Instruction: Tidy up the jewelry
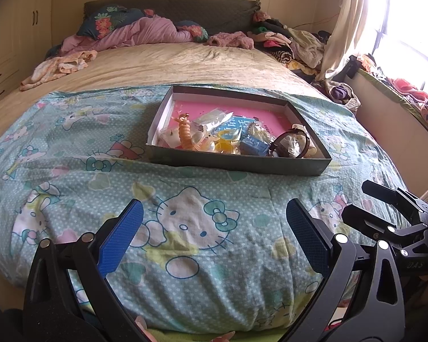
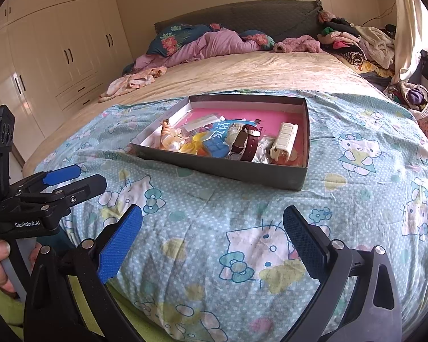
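Holding one watch (image 2: 244, 142), one tray (image 2: 219, 171).

Bare quilt (image 1: 185, 182) before cluttered box (image 1: 236, 162)

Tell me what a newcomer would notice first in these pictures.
First the shallow box with a pink floor, sitting mid-bed on the cartoon-cat quilt and cluttered with trinkets, among them a wristwatch and a cream hair clip. Then the left gripper and right gripper, both open, empty and short of the box.
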A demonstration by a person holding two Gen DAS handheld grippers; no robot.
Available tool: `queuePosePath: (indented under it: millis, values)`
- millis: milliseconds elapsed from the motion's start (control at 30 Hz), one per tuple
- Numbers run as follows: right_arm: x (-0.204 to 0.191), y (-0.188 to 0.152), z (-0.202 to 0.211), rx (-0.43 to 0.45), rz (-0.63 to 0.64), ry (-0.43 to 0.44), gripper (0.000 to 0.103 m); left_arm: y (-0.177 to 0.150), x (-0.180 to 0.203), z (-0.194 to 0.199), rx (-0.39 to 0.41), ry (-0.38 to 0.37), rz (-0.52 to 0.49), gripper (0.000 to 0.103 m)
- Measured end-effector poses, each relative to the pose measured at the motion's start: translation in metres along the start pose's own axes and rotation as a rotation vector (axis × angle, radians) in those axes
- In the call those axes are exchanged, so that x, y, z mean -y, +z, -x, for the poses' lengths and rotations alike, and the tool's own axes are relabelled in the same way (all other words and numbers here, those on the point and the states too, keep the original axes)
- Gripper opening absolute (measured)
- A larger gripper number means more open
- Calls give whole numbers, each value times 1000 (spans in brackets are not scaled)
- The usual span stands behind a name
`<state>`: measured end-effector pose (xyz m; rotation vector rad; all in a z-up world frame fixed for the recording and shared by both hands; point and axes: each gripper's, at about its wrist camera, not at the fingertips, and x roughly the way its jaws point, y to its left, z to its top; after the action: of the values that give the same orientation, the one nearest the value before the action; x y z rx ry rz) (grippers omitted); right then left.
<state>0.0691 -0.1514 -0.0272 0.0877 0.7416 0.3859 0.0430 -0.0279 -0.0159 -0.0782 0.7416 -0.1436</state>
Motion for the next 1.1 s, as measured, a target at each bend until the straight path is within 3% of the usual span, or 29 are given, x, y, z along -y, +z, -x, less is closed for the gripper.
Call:
queuePosePath:
  millis: [1100]
  values:
    - [-7, -3, 0, -15, 19, 6, 98, -8, -2, -4, -30, 3, -16, 94]
